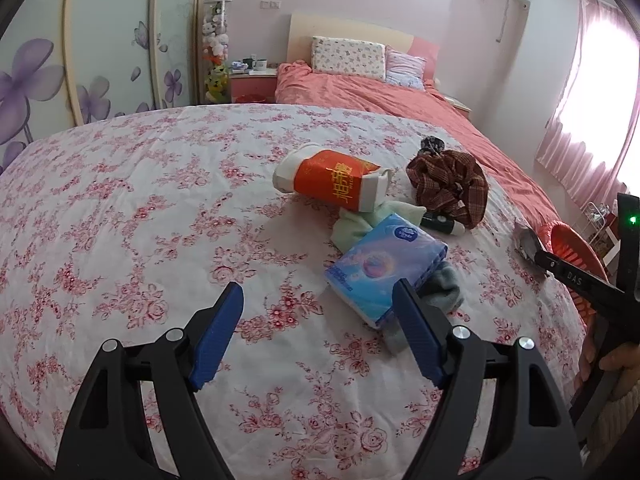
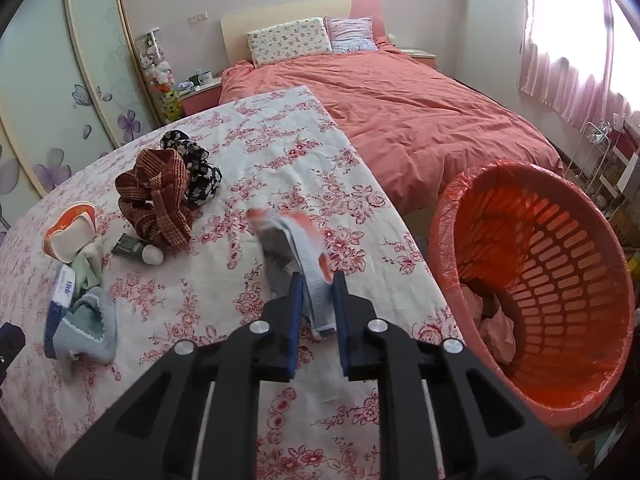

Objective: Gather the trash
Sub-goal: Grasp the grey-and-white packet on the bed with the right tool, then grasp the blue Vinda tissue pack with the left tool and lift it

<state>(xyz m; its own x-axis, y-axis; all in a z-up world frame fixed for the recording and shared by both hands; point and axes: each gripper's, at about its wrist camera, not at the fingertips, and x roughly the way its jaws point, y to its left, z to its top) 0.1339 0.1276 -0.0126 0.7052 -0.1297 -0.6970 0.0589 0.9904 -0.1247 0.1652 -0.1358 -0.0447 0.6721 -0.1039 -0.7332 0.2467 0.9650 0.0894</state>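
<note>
My right gripper (image 2: 317, 280) is shut on a crumpled wrapper (image 2: 298, 240), white, grey and orange, held above the floral table (image 2: 280, 152) near its right edge. The left wrist view shows that gripper (image 1: 536, 252) at the far right with the silvery wrapper (image 1: 528, 240) at its tip. The orange trash basket (image 2: 560, 264) stands just right of the table, lined with a red bag, with crumpled pink paper (image 2: 496, 328) inside. My left gripper (image 1: 318, 292) is open and empty, low over the table, its right finger close to a blue tissue pack (image 1: 388, 268).
On the table lie an orange paper bag (image 1: 340, 180), a green cloth (image 1: 360, 224), a grey sock (image 1: 440, 288), a dark tube (image 1: 440, 224), a brown plaid scrunchie (image 1: 452, 184) and a black-and-white scrunchie (image 2: 196, 164). A bed (image 2: 400, 112) with an orange cover stands behind.
</note>
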